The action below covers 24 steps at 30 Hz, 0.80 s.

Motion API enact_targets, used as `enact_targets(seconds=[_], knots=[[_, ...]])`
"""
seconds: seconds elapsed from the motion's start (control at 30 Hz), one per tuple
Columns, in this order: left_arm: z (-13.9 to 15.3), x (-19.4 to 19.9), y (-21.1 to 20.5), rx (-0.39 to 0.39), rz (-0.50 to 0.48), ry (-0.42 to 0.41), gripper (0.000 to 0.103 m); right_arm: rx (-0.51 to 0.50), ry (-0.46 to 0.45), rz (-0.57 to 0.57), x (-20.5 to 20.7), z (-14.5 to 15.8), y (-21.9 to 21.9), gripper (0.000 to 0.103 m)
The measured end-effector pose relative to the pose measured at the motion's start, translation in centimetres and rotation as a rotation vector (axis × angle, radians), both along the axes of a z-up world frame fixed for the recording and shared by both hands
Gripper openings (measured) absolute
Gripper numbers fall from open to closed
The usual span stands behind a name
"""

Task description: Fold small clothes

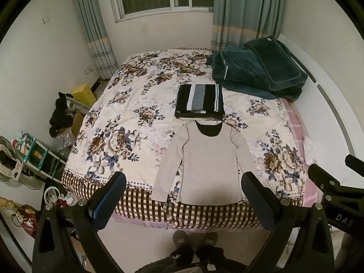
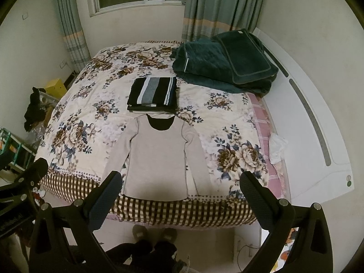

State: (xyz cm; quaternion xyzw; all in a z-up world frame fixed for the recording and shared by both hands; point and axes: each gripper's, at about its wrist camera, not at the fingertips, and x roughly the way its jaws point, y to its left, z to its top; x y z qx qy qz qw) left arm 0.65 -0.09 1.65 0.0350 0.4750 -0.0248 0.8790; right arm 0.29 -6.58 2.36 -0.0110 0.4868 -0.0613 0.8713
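Note:
A beige long-sleeved shirt point(image 1: 209, 163) lies flat and spread out on the near part of the floral bed cover point(image 1: 127, 122), collar away from me, hem at the bed's near edge. It also shows in the right wrist view point(image 2: 157, 157). Behind its collar sits a folded stack of dark striped clothes point(image 1: 199, 101), also seen in the right wrist view point(image 2: 152, 95). My left gripper point(image 1: 184, 182) is open and empty, held high above the near edge of the bed. My right gripper point(image 2: 180, 180) is open and empty at a similar height.
A dark green blanket and cushion point(image 1: 257, 68) are piled at the bed's far right. A white headboard point(image 2: 307, 118) runs along the right side. Clutter, shelves and a yellow box point(image 1: 84, 94) stand on the floor at left. My slippered feet point(image 1: 195, 238) stand at the bed's foot.

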Motion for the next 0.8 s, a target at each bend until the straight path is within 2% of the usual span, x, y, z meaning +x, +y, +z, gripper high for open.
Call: enact_targets(seconds=[0.8], knots=[[0.21,-0.44,0.22,-0.003,0.000,-0.008,0.103,-0.006,0.000,0.009,-0.45,0.74,0.10,0.103]])
